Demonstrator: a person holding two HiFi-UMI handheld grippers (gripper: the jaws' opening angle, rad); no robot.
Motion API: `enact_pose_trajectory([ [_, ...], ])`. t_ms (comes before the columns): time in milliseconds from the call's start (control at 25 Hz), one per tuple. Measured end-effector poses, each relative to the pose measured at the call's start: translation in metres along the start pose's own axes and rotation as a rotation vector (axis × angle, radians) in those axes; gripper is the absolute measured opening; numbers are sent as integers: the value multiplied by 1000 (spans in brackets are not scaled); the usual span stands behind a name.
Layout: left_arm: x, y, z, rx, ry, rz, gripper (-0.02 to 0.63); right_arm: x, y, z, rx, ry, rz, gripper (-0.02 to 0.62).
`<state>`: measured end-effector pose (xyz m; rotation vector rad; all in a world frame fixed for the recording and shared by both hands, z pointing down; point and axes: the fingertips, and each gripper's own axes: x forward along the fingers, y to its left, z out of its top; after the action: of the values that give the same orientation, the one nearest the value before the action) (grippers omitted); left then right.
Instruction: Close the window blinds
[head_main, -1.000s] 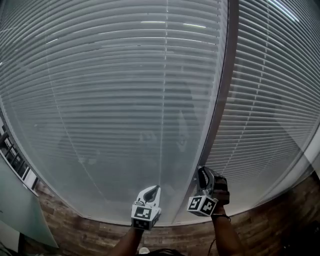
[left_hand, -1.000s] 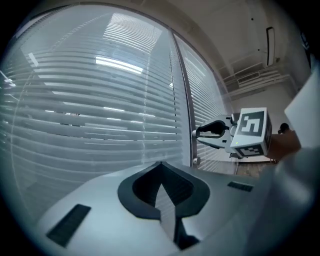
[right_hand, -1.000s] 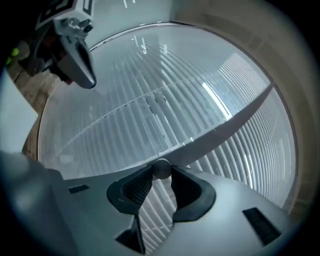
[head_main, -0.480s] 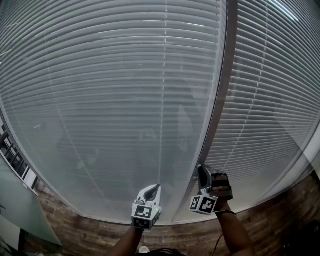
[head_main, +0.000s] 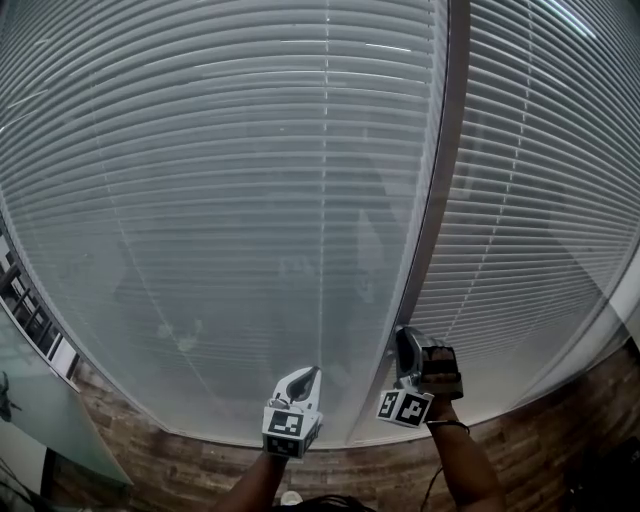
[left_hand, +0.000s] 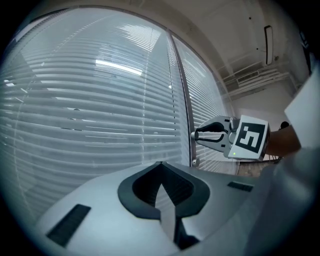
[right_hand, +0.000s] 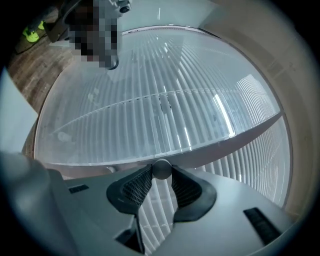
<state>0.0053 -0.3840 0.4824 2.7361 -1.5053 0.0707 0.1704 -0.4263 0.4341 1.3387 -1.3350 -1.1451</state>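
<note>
White slatted blinds (head_main: 220, 200) cover the wide left pane, and a second set (head_main: 540, 200) covers the right pane. A grey frame post (head_main: 445, 180) runs between them. My right gripper (head_main: 402, 335) is at the foot of that post. In the right gripper view its jaws (right_hand: 161, 173) are shut on a small round grey knob (right_hand: 161, 167). My left gripper (head_main: 314, 371) is held just left of it, before the left blinds. Its jaws (left_hand: 161, 164) are shut with nothing between them. The left gripper view shows the right gripper (left_hand: 196, 135) against the post.
Wood-patterned floor (head_main: 560, 440) runs below the window. A frosted glass panel (head_main: 40, 440) stands at the lower left. Pipes and a light run along the ceiling (left_hand: 250, 75) above the right pane.
My right gripper has shifted slightly right and down and turned a little on the knob. The left gripper has stayed put. I see no clear change in the slats.
</note>
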Motion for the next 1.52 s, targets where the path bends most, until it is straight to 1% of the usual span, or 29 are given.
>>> enact_pose_trajectory([
  [160, -2, 0, 4, -1, -7, 5, 0, -7, -2, 4, 55, -13, -15, 123],
  [240, -4, 1, 4, -7, -7, 8, 0, -11, -5, 4, 111, -5, -20, 123],
  [280, -4, 1, 5, -12, -7, 10, 0, -12, -8, 3, 173, 1, -20, 123],
  [320, -5, 0, 5, -16, -6, 10, 0, -14, -11, 3, 262, 5, -14, 123],
  [440, -4, -5, 6, -21, -6, -2, 0, -22, -17, 1, 606, -2, 28, 123],
  [520, -3, -7, 8, -22, -11, -5, 0, -24, -16, 2, 790, -30, 70, 123],
  [640, -2, -10, 11, -10, -20, -9, 0, -25, -14, 0, 989, -95, 102, 119],
  [720, -3, -13, 11, -12, -21, -11, 0, -31, -16, -3, 1079, -120, 98, 81],
  [800, -4, -13, 10, -18, -21, -10, 0, -38, -16, -4, 1119, -123, 102, 32],
  [880, -5, -12, 12, -23, -24, -7, 0, -42, -14, -4, 1123, -117, 115, 3],
  [1040, -5, -12, 17, -24, -34, -4, 0, -49, -9, -5, 1162, -88, 135, 3],
  [1160, -5, -14, 20, -20, -37, -6, 0, -49, -2, -4, 1164, -105, 148, 3],
  [1320, -6, -16, 19, -17, -33, 2, 0, -56, 0, -1, 1214, -98, 179, 3],
  [1400, -8, -18, 20, -18, -33, 5, 0, -62, 2, -3, 1220, -105, 185, 3],
  [1520, -8, -26, 22, -19, -31, 4, 0, -72, 4, -9, 1237, -59, 188, 3],
])
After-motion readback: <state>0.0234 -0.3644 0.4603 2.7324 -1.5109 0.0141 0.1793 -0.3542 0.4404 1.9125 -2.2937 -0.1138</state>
